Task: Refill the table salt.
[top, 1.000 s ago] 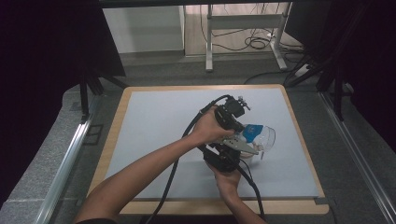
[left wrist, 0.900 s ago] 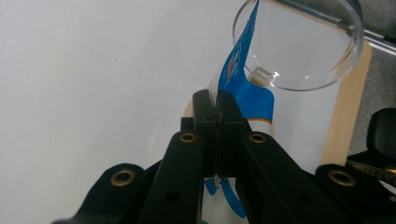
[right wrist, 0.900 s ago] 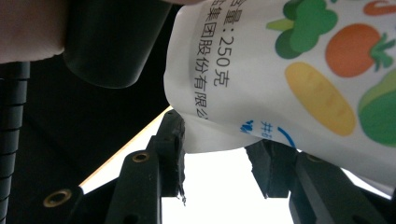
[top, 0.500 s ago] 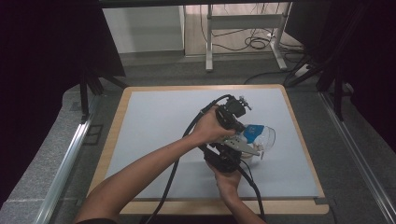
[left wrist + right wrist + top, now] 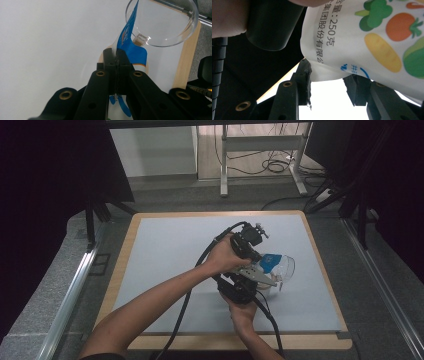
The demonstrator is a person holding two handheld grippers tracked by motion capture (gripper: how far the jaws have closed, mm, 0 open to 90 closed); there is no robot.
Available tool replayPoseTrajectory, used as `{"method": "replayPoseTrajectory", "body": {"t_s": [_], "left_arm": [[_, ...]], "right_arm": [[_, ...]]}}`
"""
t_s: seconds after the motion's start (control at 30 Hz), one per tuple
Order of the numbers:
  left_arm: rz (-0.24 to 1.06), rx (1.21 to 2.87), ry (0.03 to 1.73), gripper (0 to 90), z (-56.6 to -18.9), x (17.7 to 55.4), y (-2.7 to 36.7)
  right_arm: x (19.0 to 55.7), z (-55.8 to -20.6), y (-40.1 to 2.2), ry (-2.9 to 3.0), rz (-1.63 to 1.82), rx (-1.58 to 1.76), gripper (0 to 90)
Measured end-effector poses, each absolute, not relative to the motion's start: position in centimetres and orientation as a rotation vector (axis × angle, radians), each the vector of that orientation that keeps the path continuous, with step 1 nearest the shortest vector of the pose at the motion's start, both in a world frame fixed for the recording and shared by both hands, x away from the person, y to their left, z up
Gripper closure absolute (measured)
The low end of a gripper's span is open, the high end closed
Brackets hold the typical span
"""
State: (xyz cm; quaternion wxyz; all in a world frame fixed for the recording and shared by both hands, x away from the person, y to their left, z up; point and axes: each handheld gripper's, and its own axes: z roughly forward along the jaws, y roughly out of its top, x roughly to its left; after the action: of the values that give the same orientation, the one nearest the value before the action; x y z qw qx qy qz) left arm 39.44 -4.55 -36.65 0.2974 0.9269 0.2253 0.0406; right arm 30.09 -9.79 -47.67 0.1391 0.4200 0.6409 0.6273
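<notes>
Both hands are working close together at the right middle of the pale grey mat [image 5: 165,250], which is lying on a wooden-edged table [image 5: 125,247]. The left gripper [image 5: 260,272] is reaching across from the left, its jaws pressed tight together and pinching the top edge of a white and blue printed pouch [image 5: 132,47] — in the left gripper view the thin film is sitting squarely in the seam between the 2 black pads. The pouch is standing over the mat just right of centre, its upper part leaning toward a clear round plastic dish [image 5: 162,25] that is lying just beyond it, near the right wooden edge; whether the 2 are touching cannot be told. The right gripper [image 5: 239,292] is coming up from the near side, directly under the left one, with the person's right hand [image 5: 245,312] wrapped around its body. In the right gripper view its jaws are standing at a middling width with the pouch [image 5: 367,42], printed with vegetables and Chinese text, between them: the left pad is lying against the pouch's side, while the pouch is hiding the tip of the right pad, so a firm grip cannot be confirmed. A black cable [image 5: 187,300] is trailing from the left gripper back toward the near edge of the table.
</notes>
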Motion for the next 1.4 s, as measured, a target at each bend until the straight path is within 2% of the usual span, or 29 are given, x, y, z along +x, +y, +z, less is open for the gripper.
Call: {"method": "replayPoseTrajectory", "body": {"t_s": [1.4], "left_arm": [[0.105,2.457,0.598,89.6,-36.41,39.40,-4.74]], "right_arm": [[30.14,-47.29,-9.99,1.835,1.822,1.208,59.7]]}}
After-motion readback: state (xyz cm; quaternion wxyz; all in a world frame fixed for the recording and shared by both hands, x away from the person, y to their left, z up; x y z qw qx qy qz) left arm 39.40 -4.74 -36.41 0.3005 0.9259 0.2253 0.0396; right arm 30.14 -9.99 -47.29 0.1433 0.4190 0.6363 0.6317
